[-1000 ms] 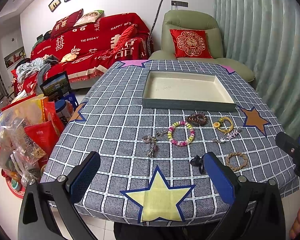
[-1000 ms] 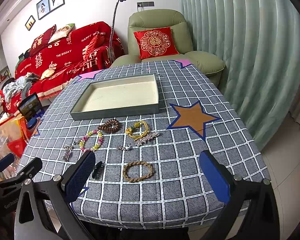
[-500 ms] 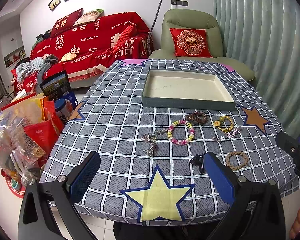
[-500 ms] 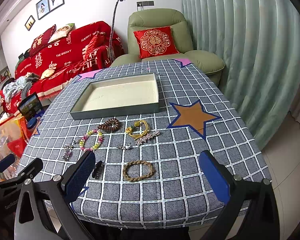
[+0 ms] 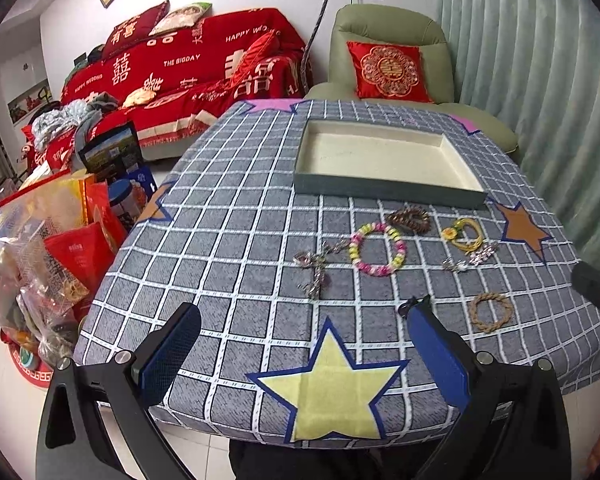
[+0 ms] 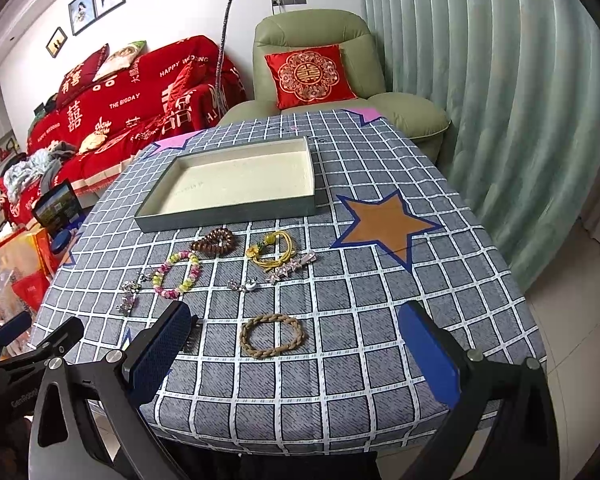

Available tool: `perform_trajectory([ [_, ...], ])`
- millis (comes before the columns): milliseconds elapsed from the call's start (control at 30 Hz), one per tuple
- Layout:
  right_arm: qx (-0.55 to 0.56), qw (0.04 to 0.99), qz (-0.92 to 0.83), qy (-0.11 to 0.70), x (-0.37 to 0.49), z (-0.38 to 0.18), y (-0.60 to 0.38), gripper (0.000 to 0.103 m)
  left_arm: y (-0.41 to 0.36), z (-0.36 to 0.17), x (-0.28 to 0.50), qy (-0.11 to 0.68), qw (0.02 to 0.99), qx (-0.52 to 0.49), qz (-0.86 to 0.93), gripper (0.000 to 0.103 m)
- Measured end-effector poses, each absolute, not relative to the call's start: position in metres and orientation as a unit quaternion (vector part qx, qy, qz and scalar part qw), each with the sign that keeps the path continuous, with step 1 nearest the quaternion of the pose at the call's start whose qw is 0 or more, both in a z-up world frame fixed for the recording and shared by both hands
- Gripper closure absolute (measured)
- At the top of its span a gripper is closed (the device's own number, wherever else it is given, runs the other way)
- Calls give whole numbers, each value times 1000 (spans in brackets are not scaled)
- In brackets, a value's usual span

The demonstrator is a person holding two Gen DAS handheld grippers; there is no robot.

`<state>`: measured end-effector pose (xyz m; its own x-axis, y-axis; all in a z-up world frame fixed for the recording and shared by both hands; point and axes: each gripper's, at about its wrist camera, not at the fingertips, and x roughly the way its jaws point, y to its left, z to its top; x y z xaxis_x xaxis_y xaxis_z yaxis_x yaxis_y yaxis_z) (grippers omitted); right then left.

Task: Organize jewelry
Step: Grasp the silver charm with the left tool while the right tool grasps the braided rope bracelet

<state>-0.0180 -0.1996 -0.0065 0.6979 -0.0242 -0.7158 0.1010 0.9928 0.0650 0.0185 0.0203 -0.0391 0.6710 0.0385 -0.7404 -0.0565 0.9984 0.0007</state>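
A shallow grey-green tray point(image 5: 388, 190) point(image 6: 228, 216) with a cream lining lies at the far middle of the table. In front of it lie a pastel bead bracelet point(image 5: 377, 249) point(image 6: 177, 272), a brown bead bracelet point(image 5: 409, 219) point(image 6: 214, 242), a yellow cord piece point(image 5: 462, 234) point(image 6: 271, 250), a sparkly hair clip point(image 6: 290, 268), a silver chain point(image 5: 318, 266) point(image 6: 128, 300) and a braided rope ring point(image 5: 491, 312) point(image 6: 271, 335). A small black clip point(image 5: 410, 306) peeks past my left finger. My left gripper point(image 5: 300, 350) and right gripper point(image 6: 296, 344) hover open over the near edge, holding nothing.
The table wears a grey checked cloth with star patches point(image 5: 332, 392) point(image 6: 384, 226). Bags and boxes point(image 5: 48, 240) crowd the floor at the left. A red sofa point(image 5: 188, 72), a green armchair point(image 6: 332, 80) and a curtain point(image 6: 480, 100) stand beyond.
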Motion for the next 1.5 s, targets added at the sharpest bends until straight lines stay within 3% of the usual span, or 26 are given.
perform_trajectory([
  [767,41,875,-21,481,21,-78,-216,0,33,-96,73,456,890,-28,-15,0],
  [833,41,872,-17,488,26,-82,-216,0,30,-98,79,457,889,-23,-22,13],
  [1000,38,867,-14,496,40,-92,-218,0,27,-105,94,465,884,-25,-33,14],
  [1033,36,866,-14,498,42,-94,-218,1,27,-107,97,467,883,-26,-36,18],
  [1100,30,863,-11,504,46,-98,-218,11,26,-112,103,476,878,-29,-42,25],
  [1200,23,855,-4,517,52,-107,-216,19,24,-116,106,477,878,-28,-43,26],
  [1300,-11,857,-5,516,52,-110,-208,25,20,-116,107,474,879,-14,-47,40],
  [1367,-16,857,3,515,52,-109,-204,27,19,-116,107,473,880,-11,-48,41],
  [1433,-21,857,9,515,53,-109,-202,30,18,-115,106,469,882,-6,-47,58],
  [1467,-23,856,12,516,53,-109,-201,32,17,-115,106,469,882,-4,-49,59],
  [1500,-24,856,15,516,53,-108,-200,35,18,-115,105,469,882,-7,-54,67],
])
